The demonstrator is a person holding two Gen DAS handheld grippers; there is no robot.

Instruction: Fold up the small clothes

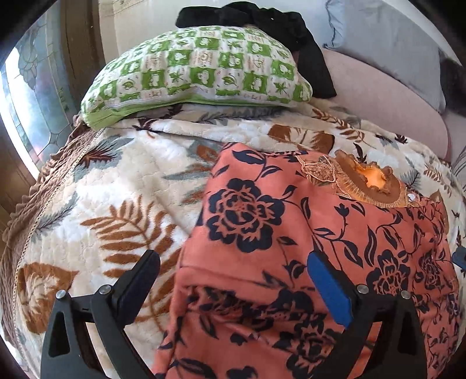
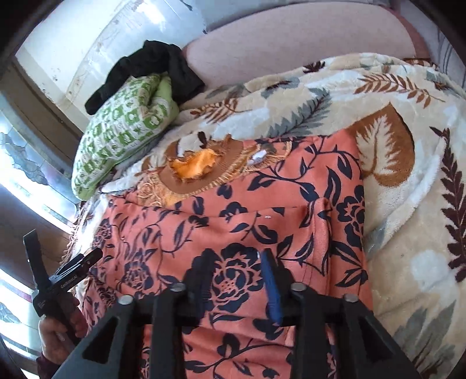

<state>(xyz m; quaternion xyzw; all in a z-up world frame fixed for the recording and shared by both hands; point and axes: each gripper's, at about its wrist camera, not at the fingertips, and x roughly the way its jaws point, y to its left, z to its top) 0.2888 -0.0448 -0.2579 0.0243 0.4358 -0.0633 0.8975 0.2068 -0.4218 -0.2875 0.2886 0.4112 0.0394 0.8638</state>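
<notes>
An orange garment with dark blue flowers (image 1: 262,233) lies on a leaf-patterned blanket (image 1: 102,180), its brown embroidered neckline (image 1: 367,180) at the far end. My left gripper (image 1: 233,262) is open wide above the garment's left edge, one finger over the blanket, the blue-padded finger (image 1: 329,291) over the cloth. In the right wrist view the garment (image 2: 233,218) fills the middle. My right gripper (image 2: 236,262) hovers over it with jaws partly open, a flower showing between them. The left gripper (image 2: 58,280) shows at the left, held in a hand.
A green-and-white checked pillow (image 1: 192,70) lies at the far end with a black cloth (image 1: 262,20) draped on it. A pink cushion (image 1: 378,96) and a grey pillow (image 1: 393,43) lie at the back right. A window (image 1: 29,87) is to the left.
</notes>
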